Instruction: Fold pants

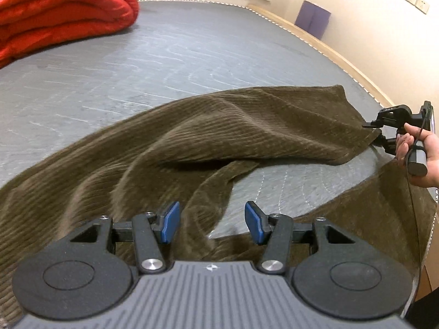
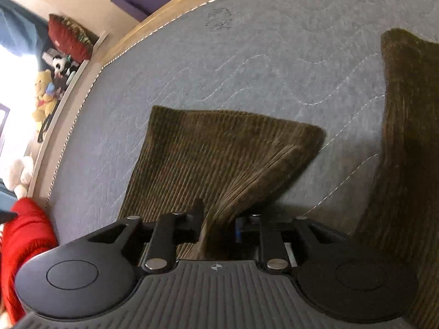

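Observation:
Olive-brown corduroy pants lie on a grey quilted mattress. One leg stretches to the right, the other runs along the near right edge. My left gripper is open, its blue pads spread just above the crotch area, touching nothing. My right gripper is shut on the hem of the upper leg and lifts it. In the right wrist view the right gripper pinches bunched corduroy, with the other leg at the right.
A folded red quilt lies at the mattress's far left, also in the right wrist view. A wooden bed edge and wall run along the right. A purple block leans there. Stuffed toys sit on a sill.

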### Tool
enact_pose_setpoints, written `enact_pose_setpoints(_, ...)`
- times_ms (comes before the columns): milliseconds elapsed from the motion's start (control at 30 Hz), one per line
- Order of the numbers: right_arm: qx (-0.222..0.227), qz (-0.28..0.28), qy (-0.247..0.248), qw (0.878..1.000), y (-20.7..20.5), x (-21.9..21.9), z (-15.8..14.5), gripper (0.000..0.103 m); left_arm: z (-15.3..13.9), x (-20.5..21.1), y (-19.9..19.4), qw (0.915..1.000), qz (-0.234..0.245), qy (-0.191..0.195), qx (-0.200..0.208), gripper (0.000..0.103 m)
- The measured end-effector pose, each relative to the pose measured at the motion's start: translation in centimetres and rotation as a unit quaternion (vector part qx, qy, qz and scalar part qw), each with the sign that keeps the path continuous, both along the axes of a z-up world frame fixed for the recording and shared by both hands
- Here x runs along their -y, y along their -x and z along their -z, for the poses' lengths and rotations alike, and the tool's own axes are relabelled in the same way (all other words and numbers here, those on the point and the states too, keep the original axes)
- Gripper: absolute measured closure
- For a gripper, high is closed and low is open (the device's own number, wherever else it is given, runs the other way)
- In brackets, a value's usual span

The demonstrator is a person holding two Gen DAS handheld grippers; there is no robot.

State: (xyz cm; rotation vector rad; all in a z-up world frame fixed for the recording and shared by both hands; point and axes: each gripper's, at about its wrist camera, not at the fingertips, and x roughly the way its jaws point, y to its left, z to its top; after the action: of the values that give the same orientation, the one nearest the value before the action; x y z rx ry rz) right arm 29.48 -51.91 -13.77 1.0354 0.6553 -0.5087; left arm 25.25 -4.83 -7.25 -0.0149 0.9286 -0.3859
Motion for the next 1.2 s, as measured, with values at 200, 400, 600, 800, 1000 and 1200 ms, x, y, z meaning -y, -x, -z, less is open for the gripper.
enact_pose_setpoints(200, 0.015, 0.047, -0.034, 0.998, 1.6, 2.6, 1.3, 0.077, 2.9, 1.9, -1.1, 0.9985, 0.006, -0.055, -0.003, 0.052)
enact_pose_setpoints(400, 0.051, 0.028, -0.013, 0.998, 2.1, 2.7, 0.4, 0.096, 1.3, -0.1, -1.8, 0.9979, 0.006, -0.062, -0.019, 0.095)
enact_pose_setpoints(600, 0.124, 0.068, 0.102, 0.985, 3.8, 3.1, -4.3, 0.097, -1.7, -1.3, 0.5, 0.9857, 0.146, -0.084, 0.001, 0.096)
enact_pose_setpoints(800, -0.074, 0.069, 0.127, 0.987, 4.4, 5.2, 0.2, 0.094, -0.5, -0.7, 2.4, 0.9716, 0.221, -0.079, -0.032, 0.086)
enact_pose_setpoints(1000, -0.080, 0.084, 0.199, 0.973, 4.3, 3.4, -2.7, 0.081, -2.4, -4.7, 0.6, 0.9842, 0.164, 0.043, -0.052, 0.054)
enact_pose_setpoints(1200, -0.061, 0.074, 0.241, 0.966, 4.1, 0.9, -5.4, 0.078, 3.3, -4.1, 0.9, 0.9802, 0.144, -0.014, -0.135, 0.073)
